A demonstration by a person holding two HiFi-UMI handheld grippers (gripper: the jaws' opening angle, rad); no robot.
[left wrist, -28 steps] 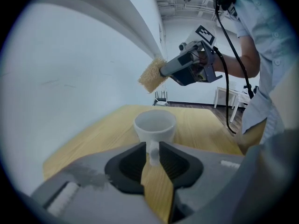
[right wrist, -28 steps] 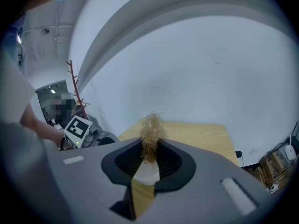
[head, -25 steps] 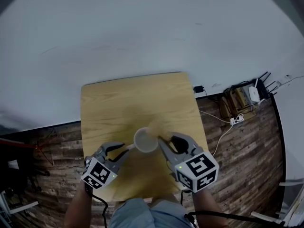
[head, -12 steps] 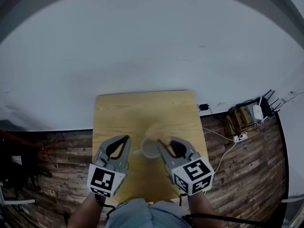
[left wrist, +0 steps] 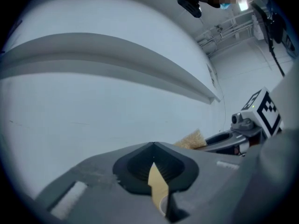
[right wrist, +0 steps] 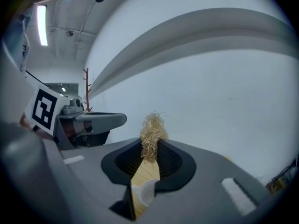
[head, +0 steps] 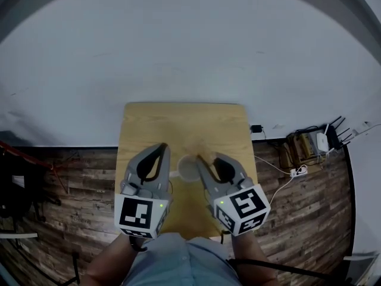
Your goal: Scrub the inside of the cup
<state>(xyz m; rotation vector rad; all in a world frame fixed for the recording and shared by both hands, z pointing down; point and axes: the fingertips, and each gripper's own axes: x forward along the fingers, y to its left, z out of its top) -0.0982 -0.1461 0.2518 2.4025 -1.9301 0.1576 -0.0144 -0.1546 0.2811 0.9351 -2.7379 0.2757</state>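
Table (head: 143, 124) far half bare; cup (head: 189, 168) nr near edge. L gripper (head: 161, 150) closed since, empty; R gripper (head: 202, 161) clamps brush (right wrist: 152, 130).

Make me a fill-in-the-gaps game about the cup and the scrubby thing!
The cup is ___ in colour.
It stands on a ___ table.
The straw-coloured scrubber is clamped in the ___ gripper.
Missing words: white; wooden; right.
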